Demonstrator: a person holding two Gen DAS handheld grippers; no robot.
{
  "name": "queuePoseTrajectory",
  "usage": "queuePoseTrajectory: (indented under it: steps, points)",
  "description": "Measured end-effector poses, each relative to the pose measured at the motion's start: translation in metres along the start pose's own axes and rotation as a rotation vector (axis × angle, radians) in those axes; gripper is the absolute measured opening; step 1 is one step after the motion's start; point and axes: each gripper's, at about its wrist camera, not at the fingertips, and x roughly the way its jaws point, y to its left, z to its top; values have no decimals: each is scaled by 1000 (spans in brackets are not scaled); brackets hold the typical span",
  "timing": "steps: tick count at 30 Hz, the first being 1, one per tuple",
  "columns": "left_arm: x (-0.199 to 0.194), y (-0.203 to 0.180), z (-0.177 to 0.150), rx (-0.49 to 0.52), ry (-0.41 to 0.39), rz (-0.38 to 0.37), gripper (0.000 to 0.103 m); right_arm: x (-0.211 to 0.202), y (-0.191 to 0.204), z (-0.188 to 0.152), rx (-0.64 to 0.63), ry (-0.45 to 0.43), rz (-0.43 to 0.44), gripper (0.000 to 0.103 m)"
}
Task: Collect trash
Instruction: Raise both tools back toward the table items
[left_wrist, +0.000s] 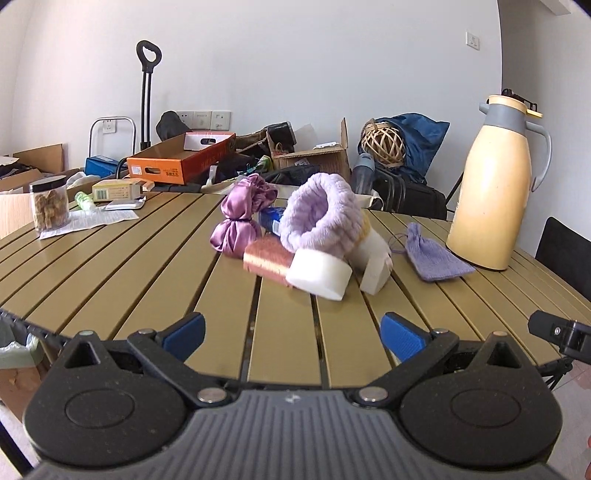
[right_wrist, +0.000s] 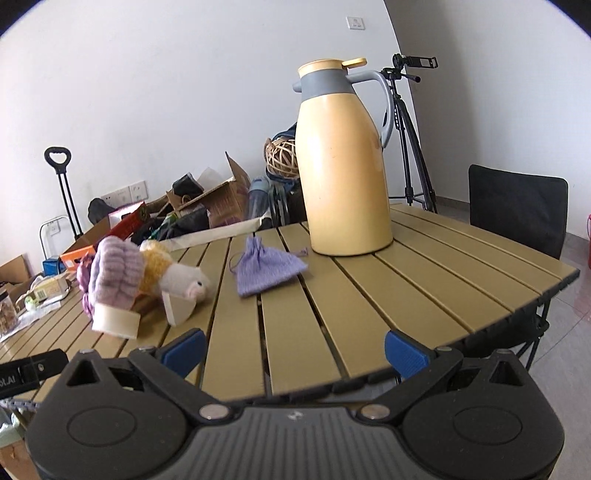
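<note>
A pile sits mid-table: a purple satin scrunchie (left_wrist: 242, 218), a fluffy lilac band (left_wrist: 321, 218), a pink sponge (left_wrist: 267, 260), a white sponge block (left_wrist: 319, 277) and a small blue pack (left_wrist: 271, 218). A lilac drawstring pouch (left_wrist: 432, 254) lies to its right; it also shows in the right wrist view (right_wrist: 267, 269). The lilac band (right_wrist: 114, 278) and white block (right_wrist: 114, 323) show left there. My left gripper (left_wrist: 293, 332) is open and empty at the table's near edge. My right gripper (right_wrist: 295, 349) is open and empty at the near edge, right of the pile.
A tall yellow thermos jug (left_wrist: 491, 184) (right_wrist: 345, 166) stands at the right of the slatted table (left_wrist: 147, 266). A jar of snacks (left_wrist: 50, 206), papers and a small box lie at far left. Boxes and bags crowd the floor behind. A black chair (right_wrist: 517, 210) and tripod stand right.
</note>
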Motion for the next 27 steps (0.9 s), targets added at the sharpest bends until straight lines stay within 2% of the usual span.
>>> queuePoseTrajectory:
  steps: [9, 15, 23, 27]
  points:
    - [31, -7, 16, 28, 11, -8, 103, 28, 4, 18, 3, -12, 3, 103]
    - [58, -13, 25, 46, 53, -37, 103, 49, 12, 30, 4, -30, 5, 103]
    - [91, -21, 33, 72, 89, -57, 103, 80, 18, 29, 21, 7, 6, 103]
    - [107, -25, 32, 80, 100, -50, 103, 90, 23, 32, 11, -5, 14, 103]
